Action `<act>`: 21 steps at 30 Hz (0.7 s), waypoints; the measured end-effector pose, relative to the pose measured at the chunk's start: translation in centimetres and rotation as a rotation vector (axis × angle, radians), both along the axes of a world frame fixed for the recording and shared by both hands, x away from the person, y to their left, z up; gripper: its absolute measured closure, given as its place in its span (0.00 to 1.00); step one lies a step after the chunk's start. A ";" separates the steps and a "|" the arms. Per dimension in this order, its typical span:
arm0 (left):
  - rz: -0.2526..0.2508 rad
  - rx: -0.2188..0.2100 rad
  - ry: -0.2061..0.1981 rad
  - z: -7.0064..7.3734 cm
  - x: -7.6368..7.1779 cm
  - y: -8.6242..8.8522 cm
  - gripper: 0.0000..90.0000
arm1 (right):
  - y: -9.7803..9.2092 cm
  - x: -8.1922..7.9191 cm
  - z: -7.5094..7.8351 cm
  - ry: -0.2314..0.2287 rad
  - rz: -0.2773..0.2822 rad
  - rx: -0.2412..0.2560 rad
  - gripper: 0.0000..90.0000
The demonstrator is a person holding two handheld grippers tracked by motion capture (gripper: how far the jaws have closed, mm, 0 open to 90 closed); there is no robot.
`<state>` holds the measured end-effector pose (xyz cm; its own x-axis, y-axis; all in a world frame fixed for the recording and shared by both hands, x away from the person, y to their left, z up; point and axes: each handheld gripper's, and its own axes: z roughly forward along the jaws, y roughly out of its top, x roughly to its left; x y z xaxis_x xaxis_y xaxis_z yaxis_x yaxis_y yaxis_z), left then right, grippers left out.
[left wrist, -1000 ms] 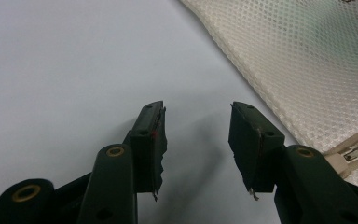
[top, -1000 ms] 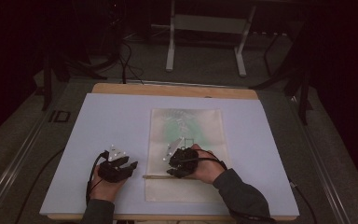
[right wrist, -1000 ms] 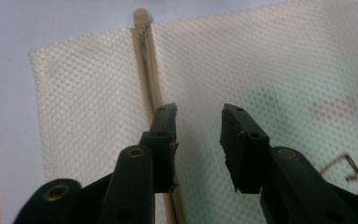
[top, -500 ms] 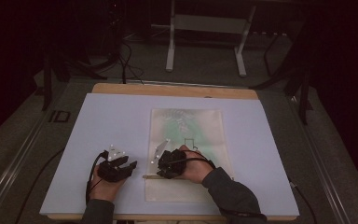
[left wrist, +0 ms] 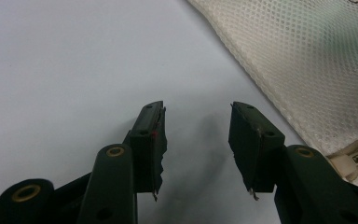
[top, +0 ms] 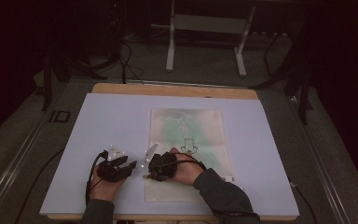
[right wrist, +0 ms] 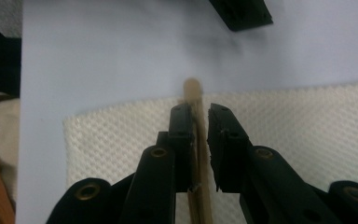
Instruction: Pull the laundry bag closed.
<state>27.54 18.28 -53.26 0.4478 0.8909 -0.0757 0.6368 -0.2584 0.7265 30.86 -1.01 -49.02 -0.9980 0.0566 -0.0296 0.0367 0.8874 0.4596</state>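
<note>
A cream mesh bag (top: 186,135) (left wrist: 317,56) (right wrist: 307,121) with green items inside lies flat on the white board (top: 98,121). My right gripper (top: 149,172) (right wrist: 199,108) sits at the bag's near left corner, shut on a beige zipper pull strip (right wrist: 192,88) that sticks out past its jaws toward the board. My left gripper (top: 127,163) (left wrist: 196,109) stands open just left of the bag, low over bare board with nothing between its fingers. The beige zipper end (left wrist: 354,156) shows at the lower right of the left gripper view. One left jaw tip reaches into the top of the right gripper view.
The board rests on a wooden table (top: 168,89) whose edge shows at the back. A metal stand (top: 205,28) and cables (top: 126,60) are on the dark floor beyond. Bare board lies left and right of the bag.
My right gripper has moved left along the bag's near edge toward its left corner, closer to the left gripper. The left gripper has stayed put.
</note>
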 end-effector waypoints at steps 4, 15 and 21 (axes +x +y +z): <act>0.008 -0.001 -0.001 0.0 0.0 0.1 0.61 | 0.9 -0.2 -0.1 0.003 0.006 0.001 0.87; 0.016 -0.008 -0.001 0.0 0.0 0.3 0.61 | 3.0 0.1 -0.9 -0.002 0.020 -0.048 0.83; 0.015 -0.009 -0.001 0.0 0.0 0.4 0.61 | 3.6 0.3 -1.3 0.005 0.026 -0.063 0.87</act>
